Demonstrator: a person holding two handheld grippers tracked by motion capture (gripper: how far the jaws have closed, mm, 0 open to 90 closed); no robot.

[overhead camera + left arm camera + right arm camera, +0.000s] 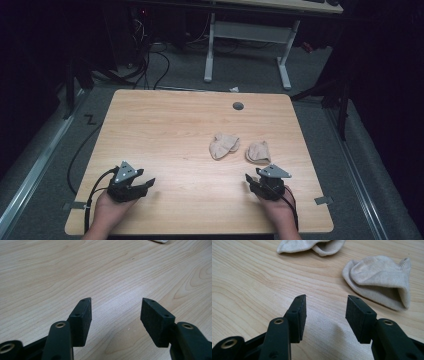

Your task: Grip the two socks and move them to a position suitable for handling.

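Note:
Two beige ankle socks lie on the wooden table (165,130): one crumpled sock (223,145) near the middle and a second sock (258,151) to its right. In the right gripper view the nearer sock (382,281) lies just ahead and right of the jaws, the other sock (312,245) farther off. My right gripper (252,180) rests near the front edge, just in front of the right-hand sock, open with nothing between its pads (300,315). My left gripper (146,185) sits at the front left, open over bare wood (116,302).
A grey round cable hole (238,106) sits near the table's far edge. Beyond the table stand a white desk frame (247,35) and cables on the grey floor. A metal rail (35,170) runs along the left side.

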